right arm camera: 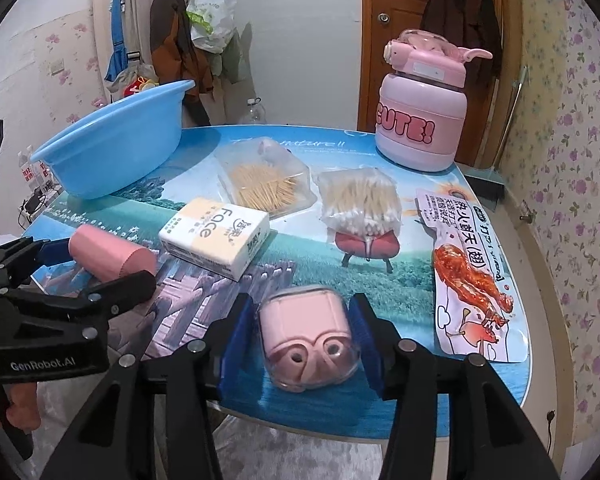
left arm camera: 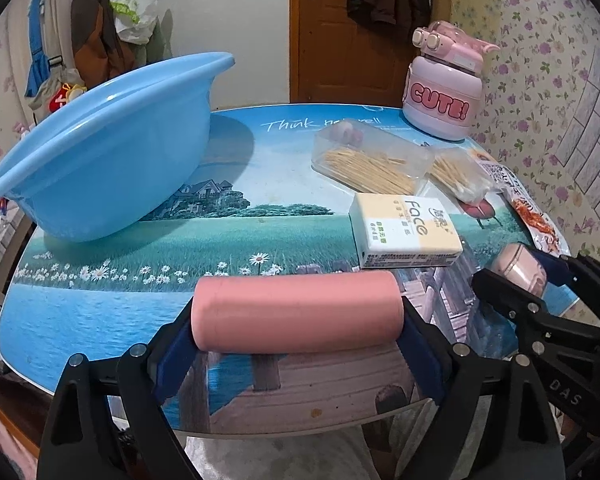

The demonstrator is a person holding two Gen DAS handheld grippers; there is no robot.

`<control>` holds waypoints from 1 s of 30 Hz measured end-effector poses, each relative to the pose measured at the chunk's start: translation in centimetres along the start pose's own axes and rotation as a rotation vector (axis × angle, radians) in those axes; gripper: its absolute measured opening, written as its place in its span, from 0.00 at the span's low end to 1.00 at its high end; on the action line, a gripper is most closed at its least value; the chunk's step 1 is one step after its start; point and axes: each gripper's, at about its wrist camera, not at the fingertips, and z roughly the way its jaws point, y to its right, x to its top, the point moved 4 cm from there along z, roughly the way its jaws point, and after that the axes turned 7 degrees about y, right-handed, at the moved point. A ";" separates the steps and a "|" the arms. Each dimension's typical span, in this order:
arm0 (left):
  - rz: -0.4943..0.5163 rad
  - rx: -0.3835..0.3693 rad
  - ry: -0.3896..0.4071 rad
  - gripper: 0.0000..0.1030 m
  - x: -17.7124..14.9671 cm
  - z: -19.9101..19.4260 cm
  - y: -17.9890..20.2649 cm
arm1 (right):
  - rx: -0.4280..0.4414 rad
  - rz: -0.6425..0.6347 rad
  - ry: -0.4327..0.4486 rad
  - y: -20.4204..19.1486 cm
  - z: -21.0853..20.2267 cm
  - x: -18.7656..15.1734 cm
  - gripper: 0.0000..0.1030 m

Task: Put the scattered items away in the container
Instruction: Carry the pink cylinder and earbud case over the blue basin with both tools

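My left gripper (left arm camera: 298, 316) is shut on a pink roll (left arm camera: 296, 308), its blue pads pressing on both ends at the table's near edge. The right wrist view shows that roll (right arm camera: 108, 256) at the left. A small pink case (right arm camera: 308, 340) lies on the table between the pads of my right gripper (right arm camera: 302, 308), which stands open with a thin gap on each side. The light blue basin (left arm camera: 100, 152) stands at the far left of the table, and I cannot see inside it.
On the printed table (right arm camera: 204, 300) lie a tissue pack (right arm camera: 216, 236), a clear toothpick box (right arm camera: 268, 184), a bag of cotton swabs (right arm camera: 360, 200) and a chicken snack packet (right arm camera: 472, 272). A pink "CUTE!" bottle (right arm camera: 420, 128) stands at the far right. A hand (right arm camera: 20, 408) holds the left gripper.
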 end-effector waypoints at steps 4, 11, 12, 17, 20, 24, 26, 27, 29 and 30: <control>0.003 0.007 0.012 0.88 -0.1 0.0 -0.1 | -0.004 -0.005 0.000 -0.2 0.0 -0.3 0.72; -0.012 0.019 0.014 0.97 -0.2 0.2 -0.2 | -0.009 0.009 0.006 0.2 -0.1 -0.4 0.72; -0.012 0.019 0.014 0.97 -0.2 0.2 -0.2 | -0.012 0.010 0.005 0.2 -0.2 -0.4 0.72; -0.013 0.020 0.021 0.94 -0.2 0.1 -0.3 | -0.027 0.013 0.015 0.3 -0.4 -0.3 0.55; -0.015 0.021 0.032 0.84 -0.2 -0.2 -0.4 | -0.023 0.009 0.017 0.3 -0.5 -0.2 0.45; -0.011 0.018 0.032 0.84 -0.1 -0.3 -0.4 | -0.025 0.004 0.016 0.2 -0.6 -0.2 0.45; -0.010 0.018 0.029 0.84 -0.2 -0.3 -0.4 | -0.030 -0.003 0.018 0.0 -0.7 -0.3 0.45; -0.010 0.019 0.027 0.84 -0.2 -0.3 -0.4 | -0.034 -0.015 0.024 -0.2 -0.8 -0.2 0.45; -0.010 0.019 0.020 0.84 -0.2 -0.3 -0.4 | -0.040 -0.035 0.038 -0.6 -1.1 -0.1 0.45; -0.013 0.021 0.015 0.84 -0.2 -0.4 -0.5 | -0.045 -0.046 0.048 -0.8 -1.3 0.1 0.45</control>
